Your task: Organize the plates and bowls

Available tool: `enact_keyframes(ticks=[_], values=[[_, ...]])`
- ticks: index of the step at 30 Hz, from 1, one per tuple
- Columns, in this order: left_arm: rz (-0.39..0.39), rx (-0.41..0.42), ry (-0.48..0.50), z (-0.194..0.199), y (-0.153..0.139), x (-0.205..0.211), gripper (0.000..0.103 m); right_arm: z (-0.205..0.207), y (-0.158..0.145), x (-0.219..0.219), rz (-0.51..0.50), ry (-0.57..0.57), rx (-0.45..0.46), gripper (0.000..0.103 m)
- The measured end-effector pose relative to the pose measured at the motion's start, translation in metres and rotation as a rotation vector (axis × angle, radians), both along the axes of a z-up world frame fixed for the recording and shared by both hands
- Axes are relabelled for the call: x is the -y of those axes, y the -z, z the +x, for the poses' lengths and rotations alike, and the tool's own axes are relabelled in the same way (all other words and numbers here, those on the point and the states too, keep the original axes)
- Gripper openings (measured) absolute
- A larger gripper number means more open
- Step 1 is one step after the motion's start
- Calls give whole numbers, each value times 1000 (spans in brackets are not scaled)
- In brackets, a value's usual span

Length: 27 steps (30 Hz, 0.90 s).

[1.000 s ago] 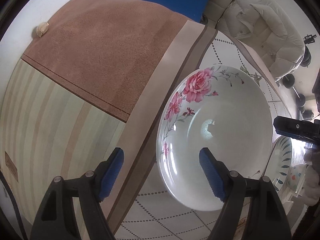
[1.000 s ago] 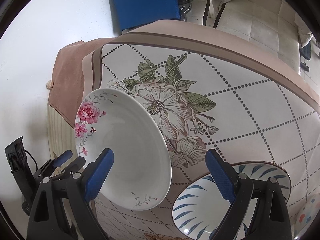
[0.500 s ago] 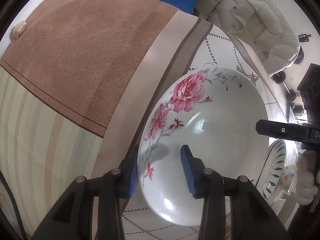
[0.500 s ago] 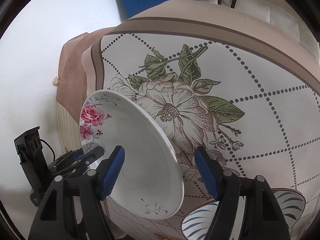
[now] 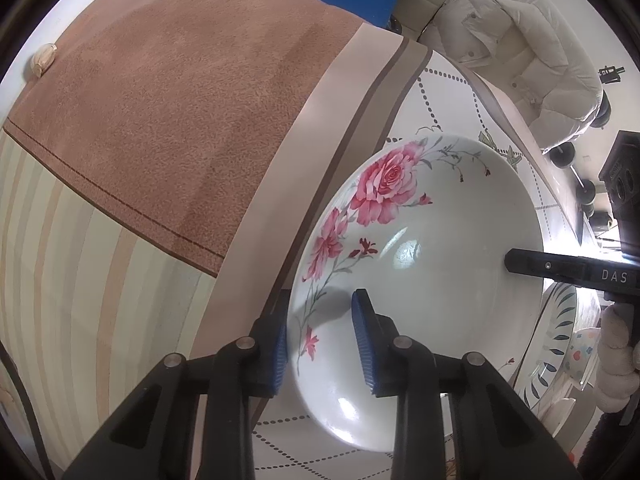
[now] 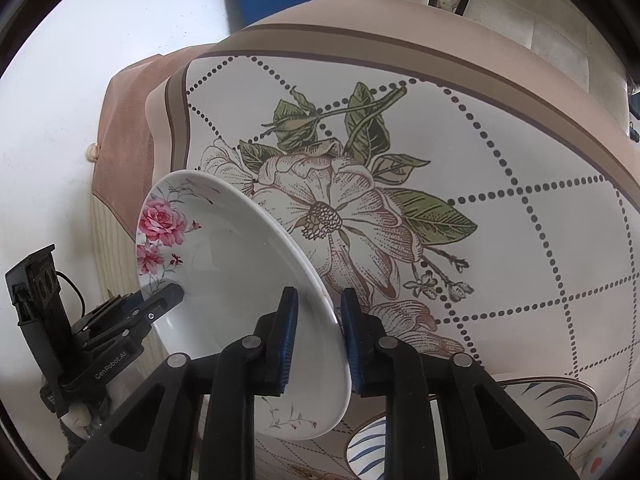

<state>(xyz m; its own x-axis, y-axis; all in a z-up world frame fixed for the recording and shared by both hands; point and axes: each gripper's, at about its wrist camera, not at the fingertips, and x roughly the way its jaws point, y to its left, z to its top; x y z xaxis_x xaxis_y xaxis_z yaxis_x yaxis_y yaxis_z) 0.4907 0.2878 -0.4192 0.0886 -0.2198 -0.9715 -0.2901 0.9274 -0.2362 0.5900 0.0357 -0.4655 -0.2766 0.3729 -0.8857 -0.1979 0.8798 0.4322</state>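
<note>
A white deep plate with pink roses [image 5: 440,240] [image 6: 224,272] rests on the flowered tablecloth [image 6: 480,140]. My left gripper [image 5: 320,344] straddles its near-left rim, jaws closing, one blue pad outside the rim and one on the inner wall. From the right wrist view, that left gripper [image 6: 160,300] sits at the plate's far-left rim. My right gripper [image 6: 320,332] is closing on the opposite rim, which lies between its pads. In the left wrist view, one of the right gripper's fingers [image 5: 520,262] reaches over that rim.
A blue-leaf bowl [image 6: 540,408] [image 5: 560,320] sits just beyond the plate, with a small spotted bowl [image 5: 580,352] past it. A brown cloth [image 5: 180,100] hangs over the table's edge; a garlic clove [image 5: 42,60] lies on the floor. A white jacket [image 5: 520,40] drapes a chair.
Both grippers stood wide open around the plate's rims and have closed down onto them. The right gripper has dropped slightly toward the plate. The plate has not moved.
</note>
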Motion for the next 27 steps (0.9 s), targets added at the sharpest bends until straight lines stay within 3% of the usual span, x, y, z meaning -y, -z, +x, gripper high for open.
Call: enact_keyframes(ticks=[13, 27], values=[[18, -8, 0, -3, -6, -4, 23, -15, -8, 6, -5, 24, -13, 19], [63, 15, 39, -31, -41, -10, 23, -66, -23, 11, 53, 64, -67, 17]])
